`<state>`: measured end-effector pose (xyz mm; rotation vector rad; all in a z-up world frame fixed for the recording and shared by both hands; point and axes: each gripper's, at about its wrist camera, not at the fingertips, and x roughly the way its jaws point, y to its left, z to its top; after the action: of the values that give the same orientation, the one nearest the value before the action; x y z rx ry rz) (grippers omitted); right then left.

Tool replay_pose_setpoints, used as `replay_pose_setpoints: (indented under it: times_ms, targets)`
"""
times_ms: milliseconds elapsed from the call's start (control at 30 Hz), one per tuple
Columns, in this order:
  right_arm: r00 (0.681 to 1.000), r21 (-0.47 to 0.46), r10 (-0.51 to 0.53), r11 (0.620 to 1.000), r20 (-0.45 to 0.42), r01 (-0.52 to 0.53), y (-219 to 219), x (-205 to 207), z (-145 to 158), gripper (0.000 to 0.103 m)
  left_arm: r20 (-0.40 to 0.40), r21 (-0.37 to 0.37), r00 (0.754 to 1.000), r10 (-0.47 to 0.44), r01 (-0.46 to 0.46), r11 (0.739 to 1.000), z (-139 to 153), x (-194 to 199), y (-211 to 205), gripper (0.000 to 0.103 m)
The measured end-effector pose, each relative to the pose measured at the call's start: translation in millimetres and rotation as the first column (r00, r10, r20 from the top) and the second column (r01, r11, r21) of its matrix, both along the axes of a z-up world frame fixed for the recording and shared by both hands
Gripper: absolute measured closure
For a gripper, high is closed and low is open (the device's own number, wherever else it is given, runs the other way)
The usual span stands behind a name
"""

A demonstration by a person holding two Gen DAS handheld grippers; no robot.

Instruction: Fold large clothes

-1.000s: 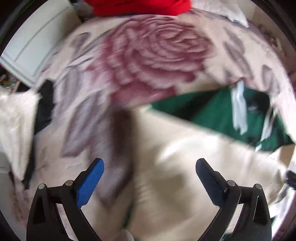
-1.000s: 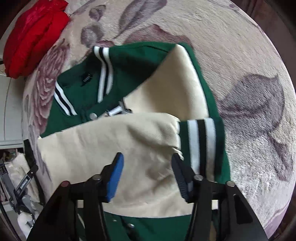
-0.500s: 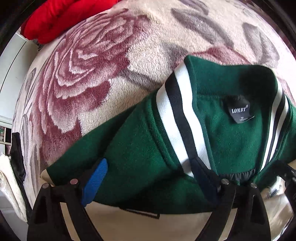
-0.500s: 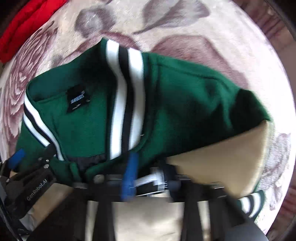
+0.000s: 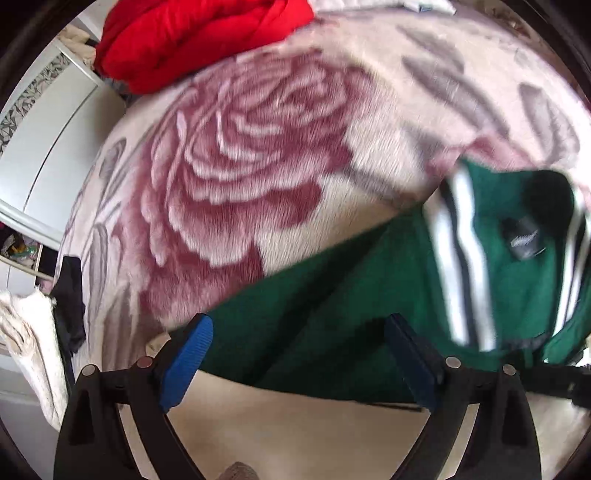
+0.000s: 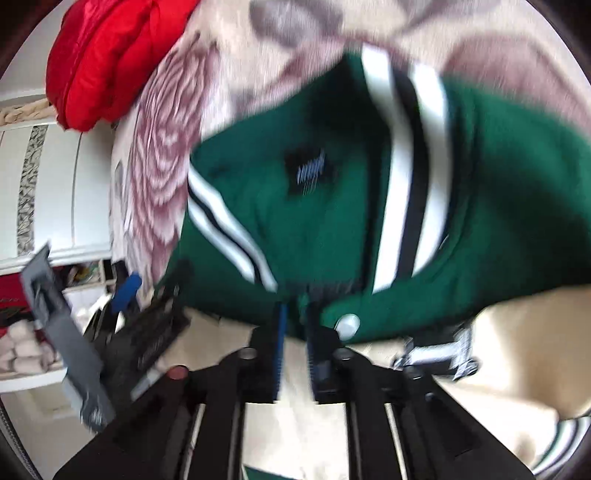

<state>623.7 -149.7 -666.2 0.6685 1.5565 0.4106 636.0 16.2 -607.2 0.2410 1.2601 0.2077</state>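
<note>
A green varsity jacket (image 5: pixel 369 280) with cream sleeves and a white-and-black striped collar lies on the rose-patterned blanket (image 5: pixel 240 177). It also shows in the right wrist view (image 6: pixel 332 206). My left gripper (image 5: pixel 295 354) is open, its blue pads either side of the jacket's green shoulder, above a cream sleeve (image 5: pixel 295 424). My right gripper (image 6: pixel 295 332) is shut on the jacket's green front edge just below the collar, beside a white snap button (image 6: pixel 347 325). The left gripper shows at the left of the right wrist view (image 6: pixel 125 295).
A red padded garment (image 5: pixel 199 33) lies at the far edge of the blanket; it also shows in the right wrist view (image 6: pixel 107 59). A white wardrobe (image 5: pixel 44 147) stands at the left. Dark and white cloth (image 5: pixel 37 325) hangs at the blanket's left edge.
My right gripper closed from open onto the jacket's front edge near the collar. My left gripper swung from over the cream sleeve to the green shoulder and stays open. Both views are motion-blurred.
</note>
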Motion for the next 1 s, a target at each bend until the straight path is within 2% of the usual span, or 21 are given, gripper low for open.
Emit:
replay_pose_setpoints:
  times_ms: [67, 167, 300, 467, 633, 700, 800, 833, 867, 900, 1000]
  targets:
    - [0.999, -0.027, 0.04, 0.999, -0.016, -0.041, 10, -9, -11, 0.086, -0.004, -0.001, 1.0, -0.001, 0.001, 1.0, -3, -3, 4, 0.008]
    - [0.999, -0.056, 0.033, 0.998, -0.021, -0.034, 15, -8, -18, 0.086, 0.014, 0.001, 1.0, -0.005, 0.005, 1.0, -2, -10, 7, 0.008]
    - [0.998, -0.089, 0.06, 0.994, 0.026, -0.058, 21, -9, -10, 0.072, 0.01, -0.003, 1.0, -0.002, 0.002, 1.0, -4, -15, 11, 0.008]
    - [0.989, -0.203, 0.133, 0.972, 0.062, -0.118, 36, -14, 8, 0.072, 0.007, -0.021, 1.0, -0.003, 0.003, 1.0, -5, -18, 14, 0.008]
    - [0.982, -0.281, 0.175, 0.948, 0.073, -0.148, 47, -12, 12, 0.072, -0.035, -0.11, 0.999, 0.024, -0.028, 0.994, -17, -15, 24, 0.006]
    - [0.982, -0.304, 0.181, 0.94, 0.053, -0.157, 55, -7, 1, 0.072, -0.052, -0.148, 0.998, 0.036, -0.043, 0.988, -22, -13, 28, 0.005]
    - [0.987, -0.283, 0.152, 0.95, 0.042, -0.134, 56, -1, -1, 0.072, -0.054, -0.171, 0.998, 0.041, -0.05, 0.984, -22, -14, 31, 0.004]
    - [0.988, -0.275, 0.145, 0.953, 0.051, -0.126, 59, 0, -1, 0.073, -0.053, -0.17, 0.998, 0.04, -0.048, 0.984, -21, -14, 31, 0.004]
    - [0.986, -0.271, 0.149, 0.954, 0.07, -0.125, 60, -2, 1, 0.089, -0.052, -0.166, 0.998, 0.038, -0.046, 0.985, -20, -16, 30, 0.004]
    - [0.983, -0.259, 0.167, 0.955, 0.076, -0.142, 63, -5, 1, 0.096, -0.053, -0.167, 0.998, 0.037, -0.045, 0.985, -17, -17, 30, 0.004]
    - [0.977, -0.313, 0.167, 0.942, 0.13, -0.119, 59, -15, 15, 0.098, -0.018, -0.179, 0.999, 0.033, -0.036, 0.983, -5, -24, 30, 0.004]
